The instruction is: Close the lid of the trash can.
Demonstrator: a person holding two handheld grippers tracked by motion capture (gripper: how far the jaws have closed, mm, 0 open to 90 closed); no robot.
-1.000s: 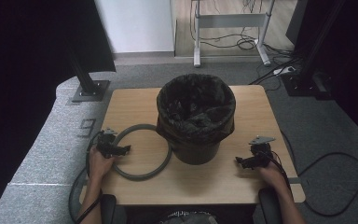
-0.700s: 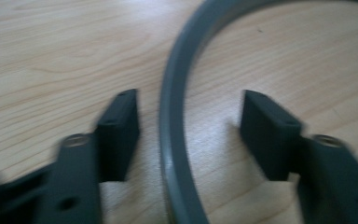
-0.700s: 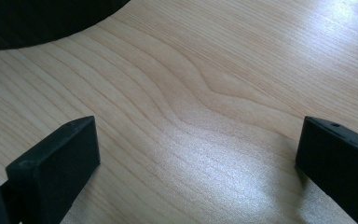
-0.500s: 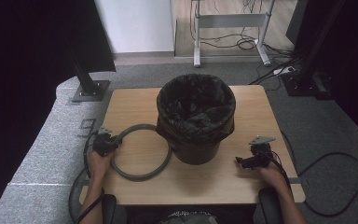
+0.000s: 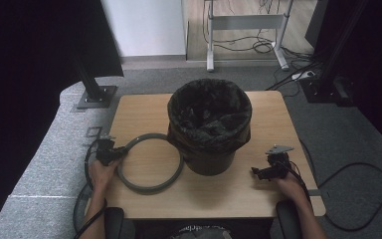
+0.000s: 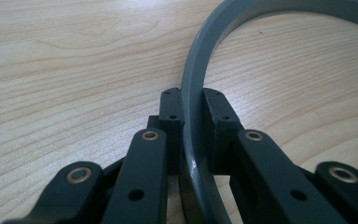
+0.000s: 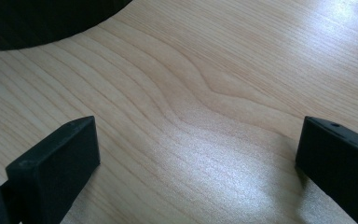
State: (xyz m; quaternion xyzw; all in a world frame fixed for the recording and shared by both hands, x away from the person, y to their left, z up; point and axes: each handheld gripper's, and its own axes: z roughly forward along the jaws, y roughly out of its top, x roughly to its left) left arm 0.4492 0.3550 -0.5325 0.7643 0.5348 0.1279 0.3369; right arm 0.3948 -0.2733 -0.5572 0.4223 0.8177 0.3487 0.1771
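A grey plastic ring (image 5: 149, 189) lies flat on the wooden table (image 5: 144, 112), left of a black bin (image 5: 210, 124) lined with a black bag. My left gripper (image 5: 115, 152) sits at the ring's left edge. In the left gripper view its jaws have just been closing and now press on the ring's rim (image 6: 200, 84) from both sides, so the left gripper (image 6: 193, 100) is shut on it. My right gripper (image 5: 256, 172) rests low on the table to the right of the bin. Its jaws stand wide apart, so the right gripper (image 7: 198, 140) is open over bare wood.
The bin's dark base (image 7: 37, 18) shows at the upper left of the right gripper view. A monitor stand (image 5: 97, 94) is on the floor off the table's far left corner. Cables (image 5: 358, 199) trail on the grey floor at the right.
My left gripper has shifted a little left onto the ring's rim and its jaws have closed on it. The ring has moved slightly. The right hand has kept still.
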